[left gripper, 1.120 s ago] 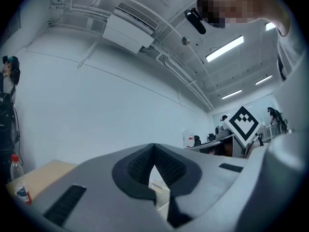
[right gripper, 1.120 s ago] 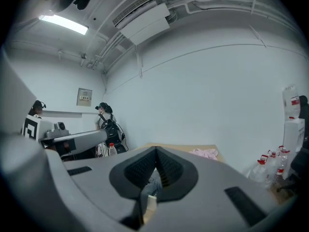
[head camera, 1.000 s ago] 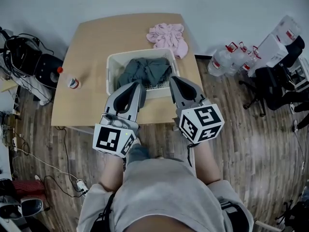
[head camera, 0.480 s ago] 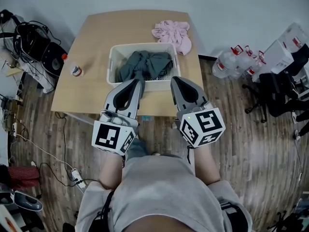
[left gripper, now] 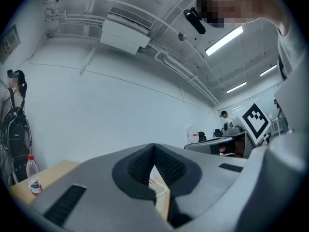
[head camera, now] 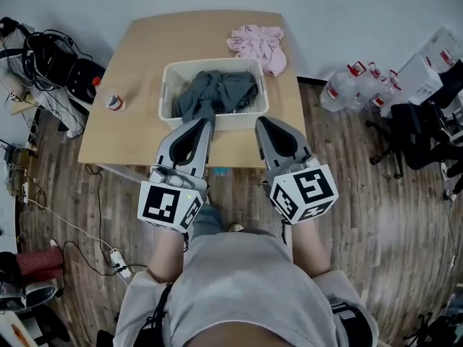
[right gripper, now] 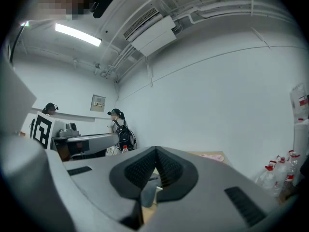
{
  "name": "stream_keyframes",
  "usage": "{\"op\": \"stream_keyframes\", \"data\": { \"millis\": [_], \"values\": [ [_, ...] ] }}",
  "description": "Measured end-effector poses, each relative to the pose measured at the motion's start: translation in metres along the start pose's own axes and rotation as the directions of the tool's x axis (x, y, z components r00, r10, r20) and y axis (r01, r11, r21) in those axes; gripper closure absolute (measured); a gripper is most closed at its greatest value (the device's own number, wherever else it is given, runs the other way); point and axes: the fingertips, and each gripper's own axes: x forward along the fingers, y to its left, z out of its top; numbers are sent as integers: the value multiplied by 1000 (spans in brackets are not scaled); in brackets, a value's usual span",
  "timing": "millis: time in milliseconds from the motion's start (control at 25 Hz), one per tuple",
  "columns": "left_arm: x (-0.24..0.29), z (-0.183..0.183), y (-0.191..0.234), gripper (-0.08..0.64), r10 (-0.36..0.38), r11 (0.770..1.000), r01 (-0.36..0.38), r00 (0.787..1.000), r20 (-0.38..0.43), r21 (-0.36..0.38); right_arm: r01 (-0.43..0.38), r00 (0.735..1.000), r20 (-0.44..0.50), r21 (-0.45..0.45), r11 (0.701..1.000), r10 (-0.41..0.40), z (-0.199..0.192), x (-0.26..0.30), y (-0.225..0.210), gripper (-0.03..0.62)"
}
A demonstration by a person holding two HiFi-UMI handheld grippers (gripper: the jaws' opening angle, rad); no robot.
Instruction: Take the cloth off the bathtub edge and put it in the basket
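Observation:
A white basket stands on the wooden table with a grey cloth piled inside it. A pink cloth lies on the table behind the basket, to its right; it also shows small and far off as the pink cloth in the right gripper view. My left gripper and right gripper hang side by side just in front of the basket, near the table's front edge. Both are shut with nothing between the jaws, as the left gripper and the right gripper show in their own views.
A small bottle with a red cap stands on the table's left side. Large water bottles and an office chair are on the floor to the right. Bags and cables crowd the left.
Both grippers have drawn back from the basket toward the table's front edge, staying shut. The table and basket now sit higher in the head view.

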Motion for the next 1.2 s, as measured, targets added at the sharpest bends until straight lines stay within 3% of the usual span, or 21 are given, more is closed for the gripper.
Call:
{"op": "stream_keyframes", "data": {
  "millis": [1200],
  "values": [
    [-2,2,-6,548,-9,1000,9,1000,5,3,-6,1000,19,-15,1000,6,4,-8,4,583]
  ]
}}
